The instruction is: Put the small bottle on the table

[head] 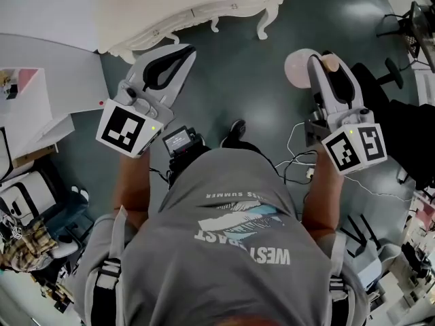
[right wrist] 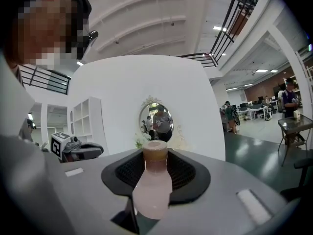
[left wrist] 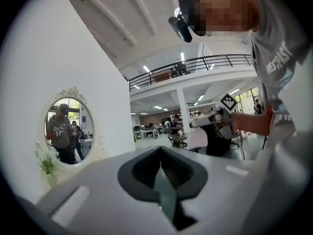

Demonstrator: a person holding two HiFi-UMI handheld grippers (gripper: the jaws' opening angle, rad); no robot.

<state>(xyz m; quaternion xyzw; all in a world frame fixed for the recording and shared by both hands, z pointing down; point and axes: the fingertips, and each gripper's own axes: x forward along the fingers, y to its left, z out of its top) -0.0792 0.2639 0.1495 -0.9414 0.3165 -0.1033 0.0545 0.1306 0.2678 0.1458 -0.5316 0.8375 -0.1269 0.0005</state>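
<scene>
My right gripper [right wrist: 154,180] is shut on a small pale pink bottle [right wrist: 152,187] with a brown cap, which points away from the camera. In the head view the bottle [head: 299,68] shows at the tip of the right gripper [head: 327,65], held over the dark floor. The white ornate table [head: 204,9] stands ahead at the top of that view, apart from both grippers. My left gripper [head: 170,60] hovers near the table's front edge. Seen in its own view, the left gripper [left wrist: 164,174] has its jaws together with nothing between them.
An oval mirror [right wrist: 157,121] hangs on the white wall behind the table, also seen as the mirror [left wrist: 68,131]. A white desk [head: 41,94] stands at the left. Cables [head: 299,161] lie on the floor and a black chair base [head: 394,70] stands at the right.
</scene>
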